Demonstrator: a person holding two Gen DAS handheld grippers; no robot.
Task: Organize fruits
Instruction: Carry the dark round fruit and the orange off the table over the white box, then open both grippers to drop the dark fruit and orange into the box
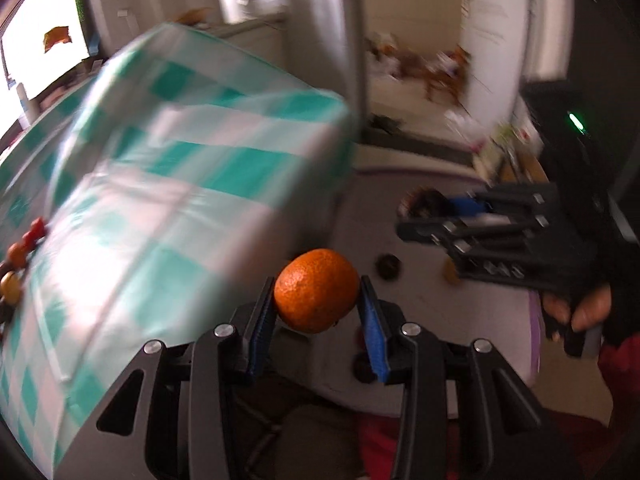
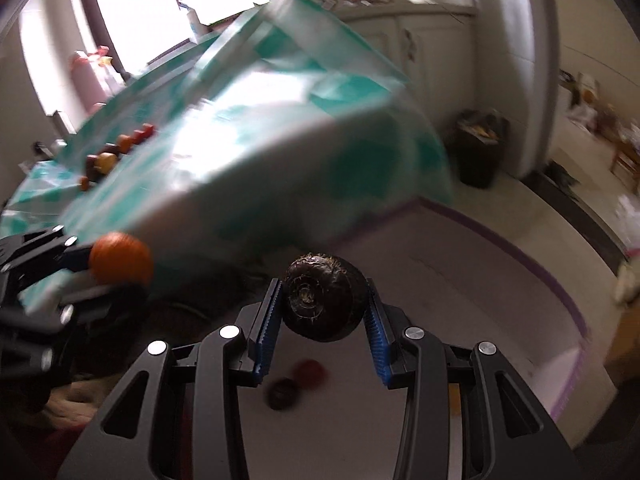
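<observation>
Orange and bumpy, the mandarin (image 1: 316, 290) is sitting pinched in my left claw (image 1: 318, 300), above the pale tray (image 1: 360, 216) beside the checked tablecloth (image 1: 160, 160). My right claw (image 2: 324, 304) is clamping a dark round fruit (image 2: 325, 296). Two small dark fruits (image 2: 296, 384) are lying on the tray below; more (image 2: 116, 148) are waiting on the cloth, so I judge the sorting unfinished.

Checked cloth (image 1: 192, 168), dark bin (image 2: 478, 152)
</observation>
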